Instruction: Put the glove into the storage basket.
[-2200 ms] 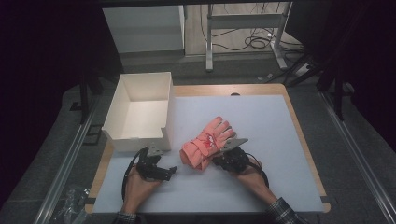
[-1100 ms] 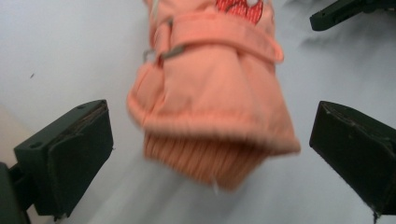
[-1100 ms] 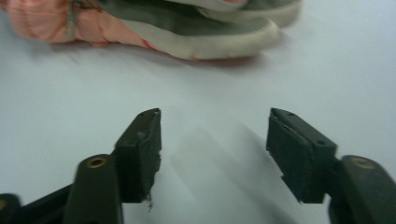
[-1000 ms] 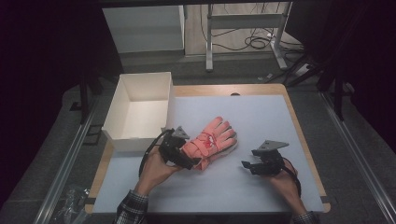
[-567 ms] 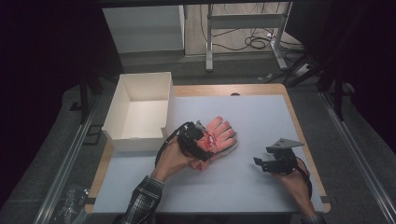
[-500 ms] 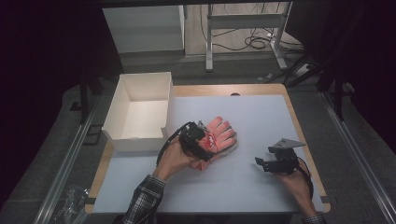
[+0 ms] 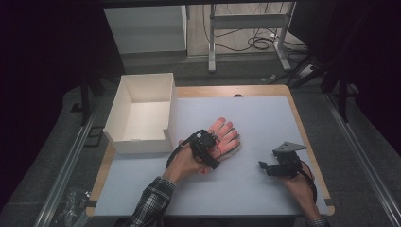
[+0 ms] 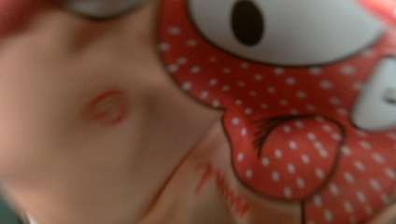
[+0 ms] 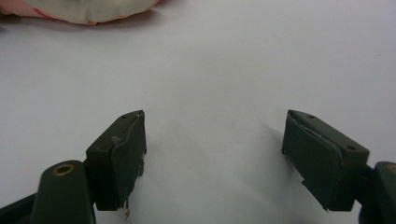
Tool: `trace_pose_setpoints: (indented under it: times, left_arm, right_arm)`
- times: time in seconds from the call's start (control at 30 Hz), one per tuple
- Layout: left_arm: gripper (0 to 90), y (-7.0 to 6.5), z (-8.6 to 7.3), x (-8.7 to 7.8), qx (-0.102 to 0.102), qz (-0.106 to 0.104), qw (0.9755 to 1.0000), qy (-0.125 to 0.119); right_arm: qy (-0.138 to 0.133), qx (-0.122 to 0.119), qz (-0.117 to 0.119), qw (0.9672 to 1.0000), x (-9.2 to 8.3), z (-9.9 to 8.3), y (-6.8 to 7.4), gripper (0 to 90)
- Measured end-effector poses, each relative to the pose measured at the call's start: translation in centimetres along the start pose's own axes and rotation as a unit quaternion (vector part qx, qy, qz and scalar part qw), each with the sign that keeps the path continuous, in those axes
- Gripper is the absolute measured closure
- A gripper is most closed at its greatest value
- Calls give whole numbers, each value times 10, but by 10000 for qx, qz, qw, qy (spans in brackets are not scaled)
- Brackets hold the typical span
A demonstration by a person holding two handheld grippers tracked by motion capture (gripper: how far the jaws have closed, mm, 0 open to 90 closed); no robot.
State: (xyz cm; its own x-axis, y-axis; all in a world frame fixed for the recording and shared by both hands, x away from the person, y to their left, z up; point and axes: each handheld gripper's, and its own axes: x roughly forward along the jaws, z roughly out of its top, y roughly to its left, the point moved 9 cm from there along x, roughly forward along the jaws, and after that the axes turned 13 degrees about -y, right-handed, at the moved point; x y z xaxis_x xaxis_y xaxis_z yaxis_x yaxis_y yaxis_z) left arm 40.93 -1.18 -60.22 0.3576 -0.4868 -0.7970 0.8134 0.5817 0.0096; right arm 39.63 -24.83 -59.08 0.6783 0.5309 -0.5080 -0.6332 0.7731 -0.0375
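A pink glove (image 7: 227, 134) with a red, white-dotted print (image 8: 299, 154) lies flat near the middle of the white table (image 7: 265, 118). My left gripper (image 7: 213, 144) rests on the glove's palm. Its camera is pressed so close that the picture blurs and the jaws are hidden. My right gripper (image 7: 263, 166) hovers low over bare table to the glove's right, apart from it. Its jaws (image 9: 215, 114) stand wide and have just been opening, with nothing between them. The glove's pale edge (image 9: 88, 10) lies beyond them at the upper left.
An open white box (image 7: 142, 116) stands at the table's left side, a little left of the glove. The table's wooden rim (image 7: 302, 123) runs close to the right hand. A dark floor with cables and a desk frame (image 7: 246, 28) lies behind.
My left gripper has moved right and down onto the glove. My right gripper has drawn away from the glove toward the right edge.
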Motion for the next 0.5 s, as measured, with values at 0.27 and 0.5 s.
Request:
trace_pose_setpoints:
  times: [0.27, 0.5]
  left_arm:
    - [278, -5, 1, -8, -146, -156, 9998, -58]
    - [405, -6, 3, -15, -252, -334, 9989, -226]
  right_arm:
    - [7, -13, -6, 10000, 0, 0, 0, 219]
    - [2, -20, -9, 10000, 0, 0, 0, 219]
